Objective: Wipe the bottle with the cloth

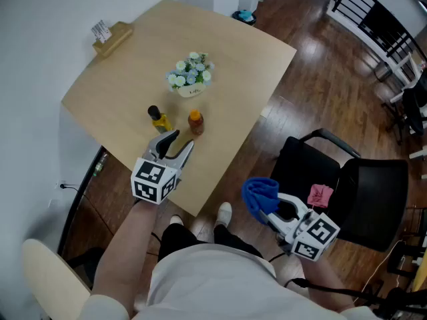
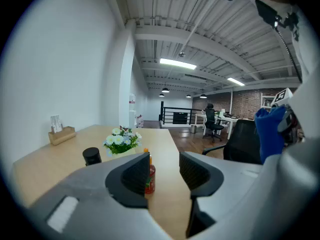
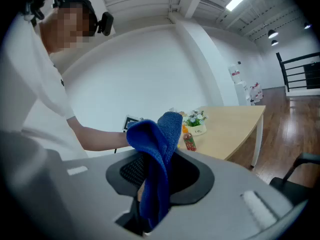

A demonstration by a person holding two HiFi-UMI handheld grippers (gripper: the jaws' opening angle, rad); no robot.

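Note:
A small bottle with an orange cap [image 1: 195, 122] stands upright on the wooden table [image 1: 220, 59], and it shows between the jaws in the left gripper view [image 2: 149, 173]. My left gripper [image 1: 179, 144] hovers open just short of it, nothing between its fingers. A yellow bottle with a black cap [image 1: 159, 118] stands to its left. My right gripper [image 1: 261, 205] is off the table, above the floor, shut on a blue cloth [image 1: 259, 196] that bunches out of its jaws [image 3: 159, 159].
A pot of white and blue flowers [image 1: 191, 73] stands behind the bottles. A wooden card holder [image 1: 110, 37] sits at the table's far left corner. A black office chair [image 1: 347, 185] with a pink cloth [image 1: 319, 195] on it is right of me.

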